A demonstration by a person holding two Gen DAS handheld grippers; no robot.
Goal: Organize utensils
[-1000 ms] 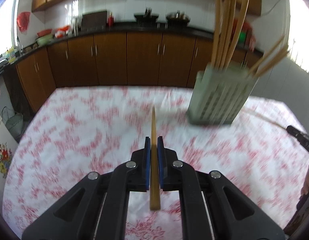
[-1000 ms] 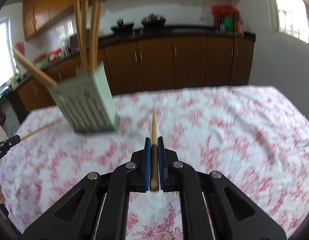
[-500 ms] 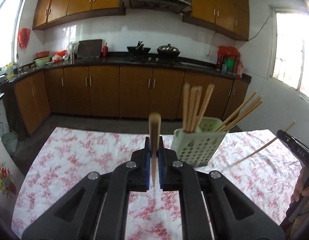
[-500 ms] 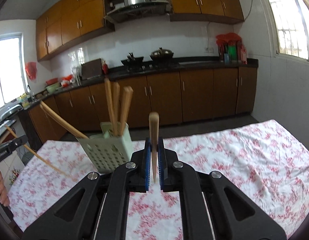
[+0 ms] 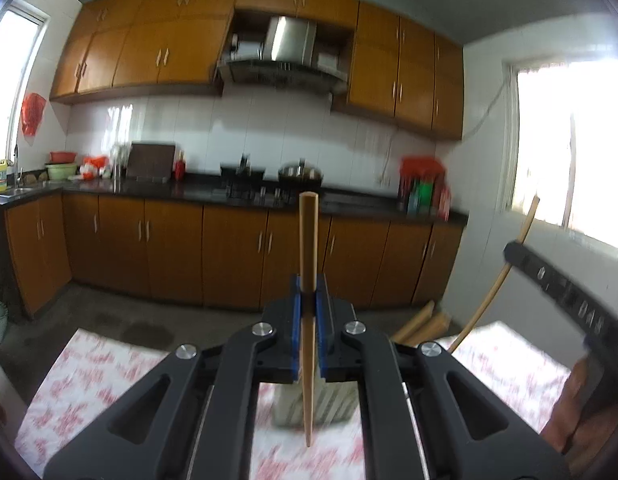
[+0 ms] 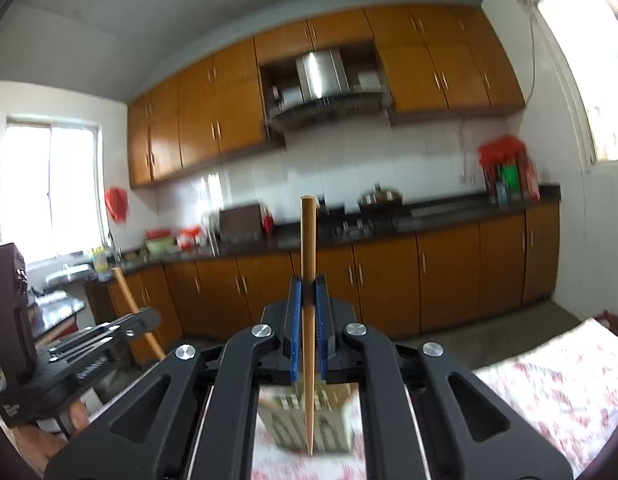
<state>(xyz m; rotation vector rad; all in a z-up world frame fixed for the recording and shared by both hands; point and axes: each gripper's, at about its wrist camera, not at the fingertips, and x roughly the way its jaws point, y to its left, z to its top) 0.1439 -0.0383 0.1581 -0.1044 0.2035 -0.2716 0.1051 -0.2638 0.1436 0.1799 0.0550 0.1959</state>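
- While clamped shut, the left claw (image 5: pixel 307 304) grips a chopstick (image 5: pixel 308 288) upright, thin tip down.
- Right claw (image 6: pixel 307 304) pinches another chopstick (image 6: pixel 308 300) likewise.
- Below both: pale slotted utensil holder (image 6: pixel 305 420) on the floral tabletop (image 6: pixel 549 392), open air around.

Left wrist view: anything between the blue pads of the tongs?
Yes, a chopstick stands upright, clamped between the left tongs' pads, its tip hanging over the utensil holder.

Both wrist views look nearly level across the kitchen from above the surface (image 5: pixel 101 364), toward the far cabinets (image 5: pixel 229 248) and range hood (image 6: pixel 329 80). Each shares the holder (image 6: pixel 305 420) below, and each catches the other gripper at its edge.
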